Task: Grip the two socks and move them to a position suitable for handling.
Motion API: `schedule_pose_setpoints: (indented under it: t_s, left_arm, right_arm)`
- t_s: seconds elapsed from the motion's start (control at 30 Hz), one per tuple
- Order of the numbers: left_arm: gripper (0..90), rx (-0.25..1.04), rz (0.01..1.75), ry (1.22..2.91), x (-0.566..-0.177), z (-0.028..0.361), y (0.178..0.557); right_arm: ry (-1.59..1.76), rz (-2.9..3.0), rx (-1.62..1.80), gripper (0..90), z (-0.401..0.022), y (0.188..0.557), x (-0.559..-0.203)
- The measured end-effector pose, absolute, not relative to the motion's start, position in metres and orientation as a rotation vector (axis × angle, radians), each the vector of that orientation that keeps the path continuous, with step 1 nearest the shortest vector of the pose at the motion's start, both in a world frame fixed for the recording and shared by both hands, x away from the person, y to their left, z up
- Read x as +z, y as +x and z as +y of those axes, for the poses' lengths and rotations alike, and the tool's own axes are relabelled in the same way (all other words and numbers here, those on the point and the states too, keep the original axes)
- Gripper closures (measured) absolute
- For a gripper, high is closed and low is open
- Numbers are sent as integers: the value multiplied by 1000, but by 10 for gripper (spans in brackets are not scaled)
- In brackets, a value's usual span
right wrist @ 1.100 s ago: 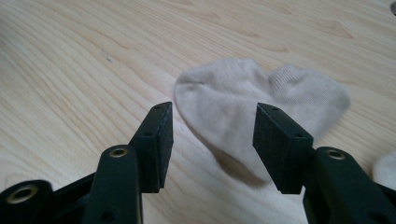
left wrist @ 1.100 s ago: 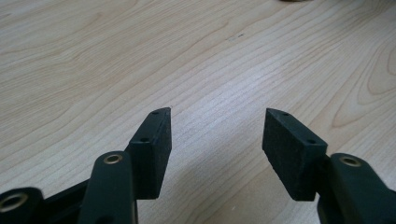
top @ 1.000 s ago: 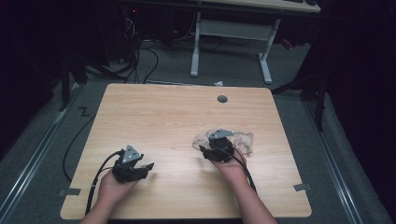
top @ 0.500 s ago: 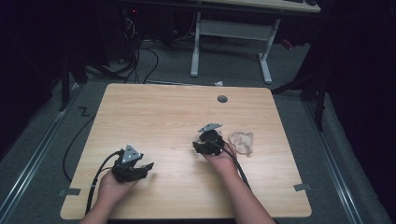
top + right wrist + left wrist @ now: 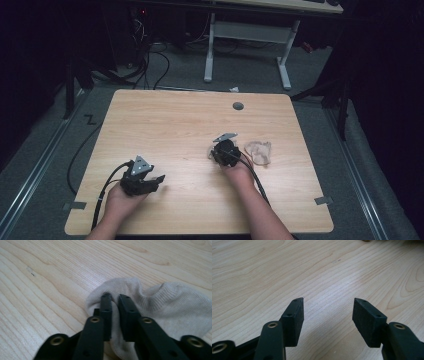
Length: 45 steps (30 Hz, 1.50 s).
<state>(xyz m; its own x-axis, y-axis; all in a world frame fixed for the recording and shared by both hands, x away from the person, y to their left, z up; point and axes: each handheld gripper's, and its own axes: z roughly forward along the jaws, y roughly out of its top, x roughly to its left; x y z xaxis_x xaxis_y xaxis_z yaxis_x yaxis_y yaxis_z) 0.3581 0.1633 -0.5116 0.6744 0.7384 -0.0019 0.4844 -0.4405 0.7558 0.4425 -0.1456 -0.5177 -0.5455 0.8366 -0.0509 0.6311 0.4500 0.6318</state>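
Two grippers on the table, one per hand, both near the person's edge. Left gripper [image 5: 150, 181] sits closest to that edge, over bare wood at the near left, and in the left gripper view [image 5: 327, 315] its black jaws stand wide apart with nothing but wood grain between them, so that one's released.

Right gripper [image 5: 216, 152] is a bit farther in, about the middle of the table [image 5: 165, 120], with its grey plate on top and the cable trailing back along the forearm. In the right gripper view [image 5: 114, 302] the jaws are pinched nearly together on a fold of a pale ribbed sock [image 5: 160, 305], cloth squeezed in the thin gap between the pads, so it's clenched on that sock. That sock lies bunched on the wood and spreads off to the right in that view.

Just beside the right hand [image 5: 239, 172], on its right, there's another pale crumpled sock-like piece [image 5: 259, 151] lying flat on the table, apart from the gripper.

Farther back, a round grey grommet [image 5: 238, 106] sits near the far edge. Beyond the table there's a white desk frame [image 5: 247, 37] and tangled cables [image 5: 150, 60] on the dark floor.
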Motion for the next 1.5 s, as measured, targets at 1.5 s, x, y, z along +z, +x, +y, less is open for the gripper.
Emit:
schedule_pose_setpoints:
  t_s: [1.5]
  left_arm:
    - [443, 436, 901, 2113, -505, 157, 352]
  right_arm:
    - [852, 2294, 1380, 859, -111, 320, -449]
